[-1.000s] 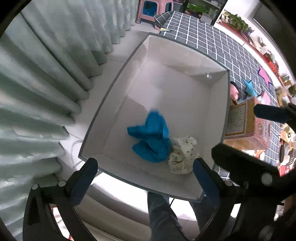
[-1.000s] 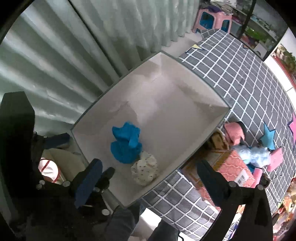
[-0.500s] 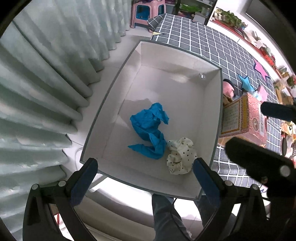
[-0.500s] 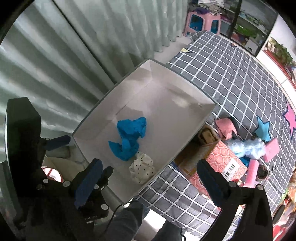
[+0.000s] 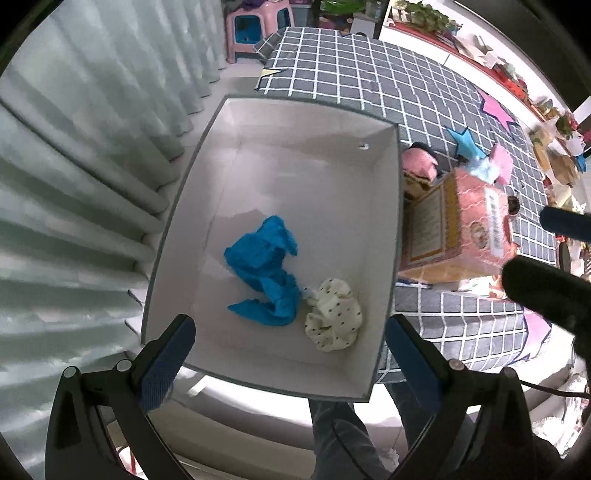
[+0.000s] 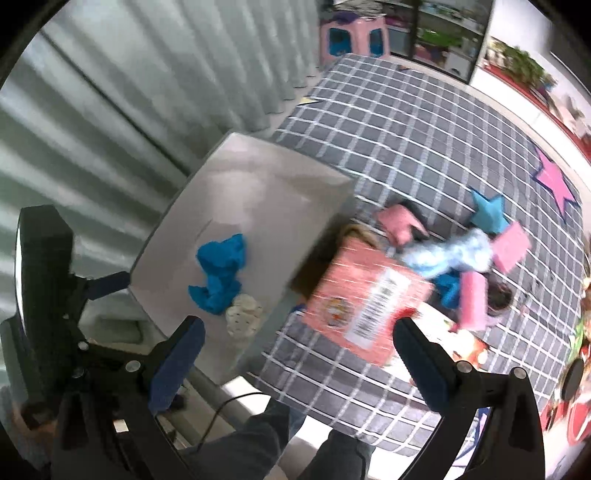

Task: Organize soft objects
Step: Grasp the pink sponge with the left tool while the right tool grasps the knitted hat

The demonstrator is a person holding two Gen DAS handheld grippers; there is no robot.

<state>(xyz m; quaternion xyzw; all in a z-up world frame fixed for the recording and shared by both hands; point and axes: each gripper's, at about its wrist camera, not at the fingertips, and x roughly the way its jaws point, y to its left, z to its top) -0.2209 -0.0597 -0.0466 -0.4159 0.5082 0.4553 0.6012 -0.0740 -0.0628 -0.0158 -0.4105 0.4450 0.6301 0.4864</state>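
Note:
A white box (image 5: 389,236) stands on the floor by the curtain. In it lie a crumpled blue cloth (image 5: 264,269) and a cream dotted cloth (image 5: 332,319), touching each other. Both also show in the right wrist view, the blue cloth (image 6: 219,271) and the dotted cloth (image 6: 243,314). My left gripper (image 5: 286,360) is open and empty, high above the box's near edge. My right gripper (image 6: 295,356) is open and empty, above the mat beside the box (image 6: 258,206). Soft items lie on the mat: a pink cloth (image 6: 400,223), a pale blue fluffy piece (image 6: 448,254), a pink roll (image 6: 471,299).
A pink cardboard carton (image 6: 365,299) lies against the box's right side on a grey checked mat (image 6: 406,129). Blue (image 6: 487,212) and pink (image 6: 554,181) star cushions lie farther out. A curtain (image 5: 74,166) hangs at left. A pink stool (image 5: 255,26) stands at the back.
The blue cloth has dropped and settled in the box beside the dotted cloth. Both grippers have risen and drawn back; the right one has swung right toward the mat.

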